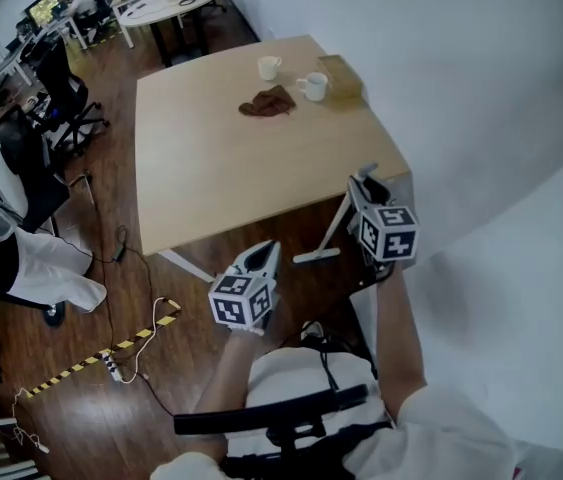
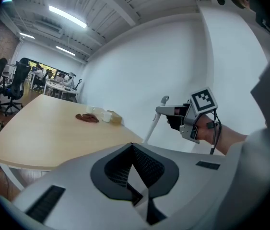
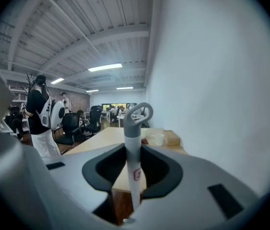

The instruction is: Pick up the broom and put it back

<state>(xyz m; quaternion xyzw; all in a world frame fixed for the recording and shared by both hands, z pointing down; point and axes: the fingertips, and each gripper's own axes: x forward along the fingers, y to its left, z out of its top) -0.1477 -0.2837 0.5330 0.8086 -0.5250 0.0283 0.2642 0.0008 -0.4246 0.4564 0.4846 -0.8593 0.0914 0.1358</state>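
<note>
The broom [image 1: 333,228] has a white shaft with a grey loop at its top. It slants from my right gripper [image 1: 364,180] down past the table's near corner to its white head on the floor. In the right gripper view the jaws of my right gripper [image 3: 134,152] are shut on the broom shaft [image 3: 133,133], with the loop standing up beyond them. My left gripper [image 1: 264,253] hangs to the left of the broom, lower and apart from it. Its jaws [image 2: 134,150] meet at the tips with nothing in them. From there the broom [image 2: 151,128] and right gripper [image 2: 170,111] show ahead on the right.
A pale wooden table [image 1: 221,158] stands ahead with two white cups [image 1: 311,86], a brown cloth [image 1: 267,102] and a small box [image 1: 341,76] at its far right. A white wall [image 1: 481,118] runs along the right. Cables and striped tape [image 1: 131,343] lie on the floor at left, beyond them office chairs [image 1: 61,98].
</note>
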